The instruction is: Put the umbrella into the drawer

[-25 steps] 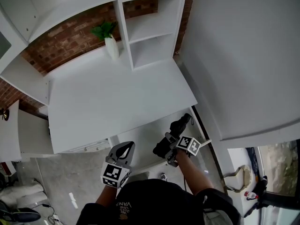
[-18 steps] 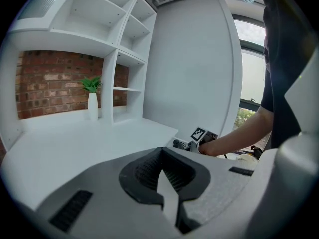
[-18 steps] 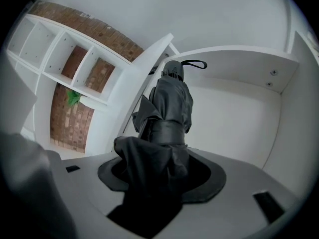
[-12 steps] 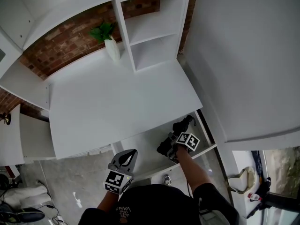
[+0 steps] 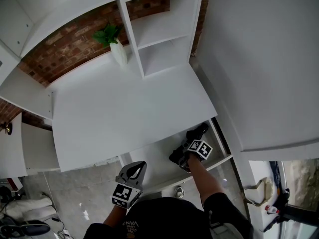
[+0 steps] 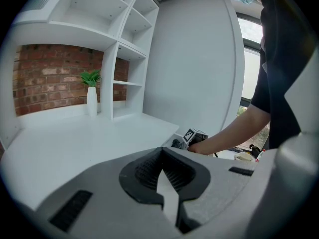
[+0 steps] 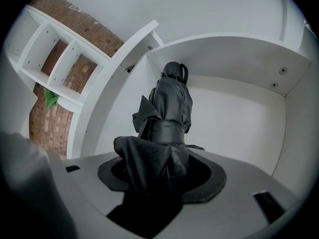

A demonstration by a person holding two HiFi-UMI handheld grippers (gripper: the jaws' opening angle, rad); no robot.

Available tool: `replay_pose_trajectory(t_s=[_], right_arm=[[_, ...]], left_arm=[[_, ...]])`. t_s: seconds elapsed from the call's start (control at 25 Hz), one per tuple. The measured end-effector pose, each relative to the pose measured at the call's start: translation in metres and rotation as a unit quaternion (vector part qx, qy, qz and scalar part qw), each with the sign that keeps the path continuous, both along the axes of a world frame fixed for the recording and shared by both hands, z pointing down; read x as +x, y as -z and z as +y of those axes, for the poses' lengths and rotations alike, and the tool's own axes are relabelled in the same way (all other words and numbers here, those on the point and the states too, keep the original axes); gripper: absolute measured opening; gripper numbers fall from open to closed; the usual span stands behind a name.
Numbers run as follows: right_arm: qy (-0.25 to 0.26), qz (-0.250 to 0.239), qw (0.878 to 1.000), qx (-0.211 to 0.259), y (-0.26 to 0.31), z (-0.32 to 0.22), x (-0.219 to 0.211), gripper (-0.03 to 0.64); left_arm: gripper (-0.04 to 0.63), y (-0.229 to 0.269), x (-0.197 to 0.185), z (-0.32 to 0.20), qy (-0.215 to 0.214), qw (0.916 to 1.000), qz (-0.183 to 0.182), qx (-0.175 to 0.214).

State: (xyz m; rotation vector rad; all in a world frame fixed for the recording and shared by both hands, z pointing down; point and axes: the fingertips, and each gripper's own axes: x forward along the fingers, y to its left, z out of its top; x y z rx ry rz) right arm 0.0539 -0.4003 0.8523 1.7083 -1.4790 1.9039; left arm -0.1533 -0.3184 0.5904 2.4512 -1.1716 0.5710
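Note:
The folded black umbrella [image 5: 195, 135] [image 7: 168, 114] is gripped by my right gripper [image 5: 184, 151] [image 7: 158, 176], whose jaws are shut on its fabric end. It points down into the open white drawer [image 5: 152, 159] [image 7: 239, 118] under the desk, its far end near the drawer's back corner. I cannot tell whether it touches the drawer floor. My left gripper [image 5: 135, 166] [image 6: 167, 183] hangs shut and empty at the drawer's front left, apart from the umbrella.
The white desk top [image 5: 124, 108] overhangs the drawer's rear. A shelf unit [image 5: 162, 39] and a plant in a white vase [image 5: 116, 44] stand at the back against brick. A white wall panel [image 5: 259, 59] closes the right side.
My right gripper has sunk with the umbrella deeper into the drawer. The left gripper has dropped slightly and stays shut.

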Motion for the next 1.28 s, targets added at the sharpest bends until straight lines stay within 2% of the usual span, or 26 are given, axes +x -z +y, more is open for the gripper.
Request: replay_pose_trajectory(t_s=[0.36,0.76,1.0,1.28], right_arm=[[-0.016,-0.006,1.0,-0.007,-0.006,-0.004,0.0,0.268],[-0.008,-0.014,1.0,-0.01,0.006,-0.002,-0.005,0.299],[0.005,-0.015,1.0,0.004,0.022,0.004,-0.003,0.299],[0.021,-0.013,0.999,0.041,0.053,0.005,0.003,0.299]], left_arm=[[0.006,-0.001,0.001,-0.001,-0.003,1.0,-0.002,-0.002],[0.006,0.0,0.006,0.002,-0.007,1.0,0.003,0.003],[0.006,0.003,0.01,0.008,-0.008,0.9999,0.008,0.008],[0.006,0.009,0.019,0.019,-0.008,0.9997,0.012,0.022]])
